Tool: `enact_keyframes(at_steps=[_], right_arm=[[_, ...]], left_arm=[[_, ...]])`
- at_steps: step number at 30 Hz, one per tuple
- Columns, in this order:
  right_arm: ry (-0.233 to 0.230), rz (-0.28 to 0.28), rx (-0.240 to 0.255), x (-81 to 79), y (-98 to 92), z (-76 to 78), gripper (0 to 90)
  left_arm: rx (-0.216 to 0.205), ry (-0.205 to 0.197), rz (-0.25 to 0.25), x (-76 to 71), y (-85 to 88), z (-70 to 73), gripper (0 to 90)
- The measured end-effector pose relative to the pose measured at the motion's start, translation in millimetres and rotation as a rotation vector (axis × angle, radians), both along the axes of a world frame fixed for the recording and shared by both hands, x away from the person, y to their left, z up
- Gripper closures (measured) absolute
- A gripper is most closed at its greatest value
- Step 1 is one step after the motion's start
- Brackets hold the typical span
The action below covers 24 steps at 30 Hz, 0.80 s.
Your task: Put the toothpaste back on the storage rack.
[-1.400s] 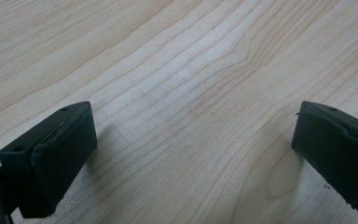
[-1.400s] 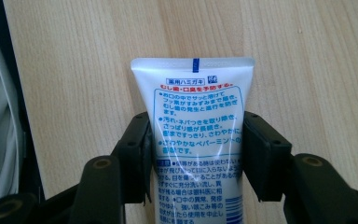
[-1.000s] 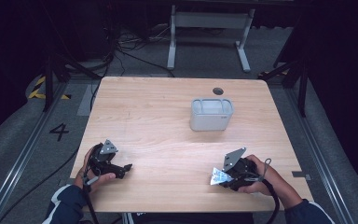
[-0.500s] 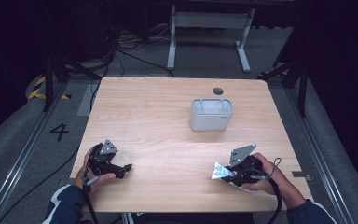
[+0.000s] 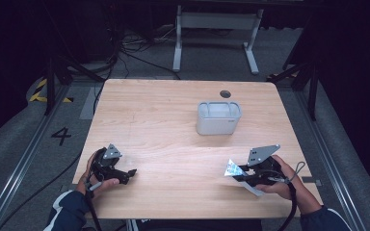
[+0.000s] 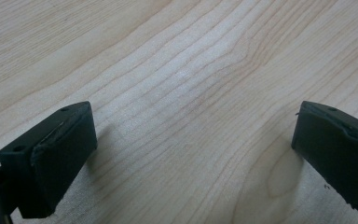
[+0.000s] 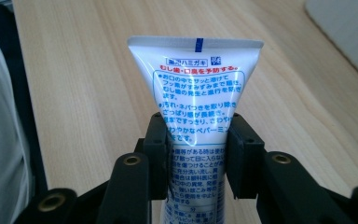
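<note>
Right gripper view: tube [image 7: 196, 93] points crimp-forward, away.

box [image 5: 218, 118] on table [image 5: 164, 110], far side, right of middle | tube [image 5: 232, 169] near front right, in right gripper [image 5: 244, 173] | left gripper [image 5: 125, 174] front left

Toothpaste tube's [image 7: 196, 100] cap end below the frame edge, behind jaws.

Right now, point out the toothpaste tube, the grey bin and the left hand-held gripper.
toothpaste tube [image 7: 198, 88]: right gripper view, printed flat end.
grey bin [image 5: 218, 126]: high view, front wall.
left hand-held gripper [image 6: 191, 154]: left gripper view, midway between open jaws.
</note>
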State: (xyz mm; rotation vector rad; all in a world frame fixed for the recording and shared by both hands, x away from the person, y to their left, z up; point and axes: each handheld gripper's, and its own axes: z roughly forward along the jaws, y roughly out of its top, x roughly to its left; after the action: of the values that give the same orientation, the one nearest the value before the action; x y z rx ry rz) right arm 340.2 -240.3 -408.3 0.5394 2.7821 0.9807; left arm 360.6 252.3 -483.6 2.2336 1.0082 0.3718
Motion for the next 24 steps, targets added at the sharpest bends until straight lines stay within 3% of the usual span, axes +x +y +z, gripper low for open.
enact_keyframes(at_steps=[24], right_arm=[[-0.096,-0.090,0.145,3.7,-13.5,10.9,67.6]], left_arm=[[0.001,-0.001,0.001,0.0,0.0,0.1,0.3]])
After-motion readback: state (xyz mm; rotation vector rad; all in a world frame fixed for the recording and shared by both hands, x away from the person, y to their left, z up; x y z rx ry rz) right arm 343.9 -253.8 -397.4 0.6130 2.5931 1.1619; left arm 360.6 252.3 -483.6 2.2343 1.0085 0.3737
